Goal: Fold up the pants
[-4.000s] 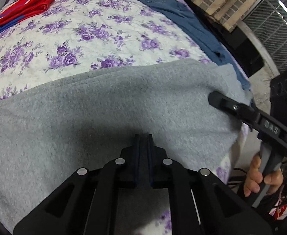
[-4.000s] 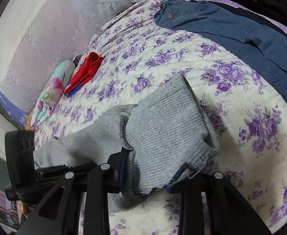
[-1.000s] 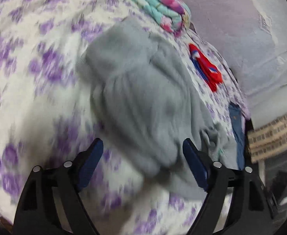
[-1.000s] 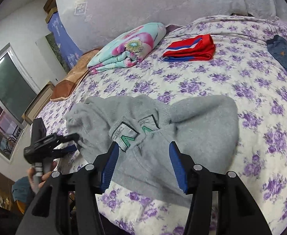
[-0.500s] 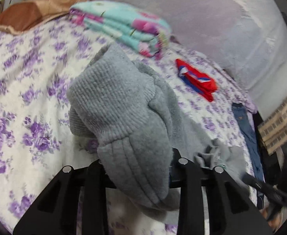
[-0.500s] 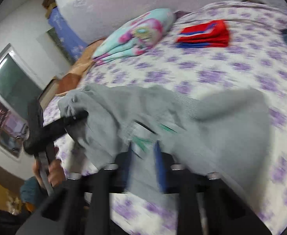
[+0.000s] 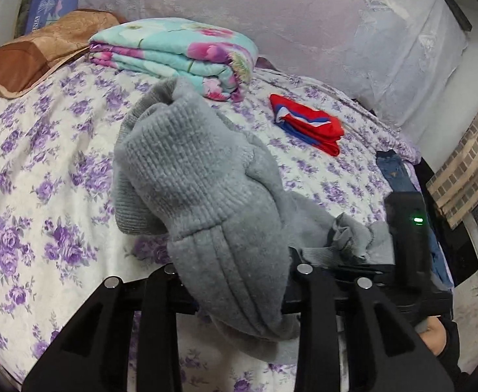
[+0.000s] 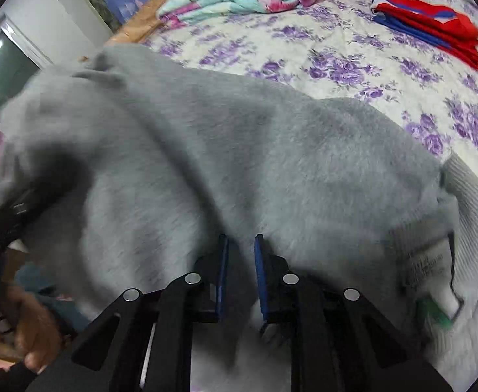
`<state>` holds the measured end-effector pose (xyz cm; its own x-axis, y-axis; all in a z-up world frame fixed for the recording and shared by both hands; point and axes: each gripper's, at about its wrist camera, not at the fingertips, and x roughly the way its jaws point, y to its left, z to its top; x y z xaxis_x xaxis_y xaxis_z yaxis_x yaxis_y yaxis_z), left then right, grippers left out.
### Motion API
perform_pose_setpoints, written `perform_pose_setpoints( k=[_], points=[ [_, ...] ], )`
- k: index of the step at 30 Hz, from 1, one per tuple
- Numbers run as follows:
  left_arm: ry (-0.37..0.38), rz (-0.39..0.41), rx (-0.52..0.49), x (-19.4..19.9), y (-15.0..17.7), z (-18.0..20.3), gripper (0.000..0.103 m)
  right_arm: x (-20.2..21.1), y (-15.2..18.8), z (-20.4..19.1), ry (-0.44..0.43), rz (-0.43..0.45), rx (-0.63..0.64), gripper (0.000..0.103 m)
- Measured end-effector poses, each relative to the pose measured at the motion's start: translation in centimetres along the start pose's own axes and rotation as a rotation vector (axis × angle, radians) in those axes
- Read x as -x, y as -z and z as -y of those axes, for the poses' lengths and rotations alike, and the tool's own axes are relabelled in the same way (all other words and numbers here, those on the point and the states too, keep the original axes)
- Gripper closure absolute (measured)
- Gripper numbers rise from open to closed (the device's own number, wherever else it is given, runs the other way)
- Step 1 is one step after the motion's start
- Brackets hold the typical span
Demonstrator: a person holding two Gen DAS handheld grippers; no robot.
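Grey pants point(image 7: 203, 202) hang bunched over the flowered bed point(image 7: 43, 163), pinched at the ribbed cuff end by the left tongs point(image 7: 239, 297), whose tips are buried in the cloth. The right tongs point(image 8: 240, 274) clamp a fold of the same fabric point(image 8: 239, 150), blue pads point(image 8: 222, 271) nearly together. A folded red garment point(image 7: 307, 124) lies beyond.

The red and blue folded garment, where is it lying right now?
The red and blue folded garment lies on the purple-flowered bedspread, far side, right of the folded turquoise floral blanket and beyond the grey fleece pants.
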<state>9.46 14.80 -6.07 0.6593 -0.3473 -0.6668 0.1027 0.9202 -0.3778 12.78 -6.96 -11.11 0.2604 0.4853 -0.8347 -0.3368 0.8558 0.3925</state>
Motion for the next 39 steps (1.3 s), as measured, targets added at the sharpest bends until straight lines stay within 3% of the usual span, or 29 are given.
perform_pose_setpoints(
  k=[4,7,12,15,20,22,23,25,28,33,37,39],
  points=[
    [-0.021,0.028,-0.095,1.1,-0.2,3.0,0.073,8.1,2.2,1.8,-0.021,0.186,-0.028,0.084],
    [-0.031,0.05,-0.179,1.7,0.0,6.0,0.073,14.1,4.7,5.6,0.007,0.334,-0.11,0.076],
    [0.003,0.035,-0.351,1.0,1.2,13.9,0.074,19.8,9.2,11.9,0.067,0.467,-0.271,0.074],
    [0.021,-0.028,-0.456,-1.6,2.5,19.0,0.074,21.6,12.1,14.9,0.086,0.519,-0.338,0.073],
    [0.069,-0.275,-0.515,-9.2,5.8,24.2,0.073,21.3,16.2,19.0,0.07,0.514,-0.434,0.073],
    [0.043,-0.297,-0.552,-10.1,6.7,25.2,0.065,20.8,17.4,20.3,0.063,0.497,-0.462,0.073],
    [0.047,-0.294,-0.556,-10.0,6.8,25.4,0.041,20.3,17.3,20.7,0.059,0.488,-0.466,0.072],
    [0.132,-0.314,-0.524,-9.3,7.0,25.8,0.008,19.9,17.4,21.2,0.048,0.471,-0.464,0.073],
    [0.153,-0.324,-0.531,-8.1,7.3,26.2,0.008,19.9,15.9,20.7,0.041,0.466,-0.415,0.073],
    [0.324,-0.29,-0.435,-3.0,6.1,24.3,0.008,22.3,12.0,17.5,-0.007,0.495,-0.252,0.069],
    [0.283,-0.207,-0.329,-1.1,3.9,21.1,0.009,22.4,6.8,13.4,-0.117,0.456,-0.09,0.069],
    [0.244,-0.177,-0.274,-0.9,2.5,19.2,0.028,21.1,3.9,11.4,-0.155,0.393,-0.047,0.069]
  ],
)
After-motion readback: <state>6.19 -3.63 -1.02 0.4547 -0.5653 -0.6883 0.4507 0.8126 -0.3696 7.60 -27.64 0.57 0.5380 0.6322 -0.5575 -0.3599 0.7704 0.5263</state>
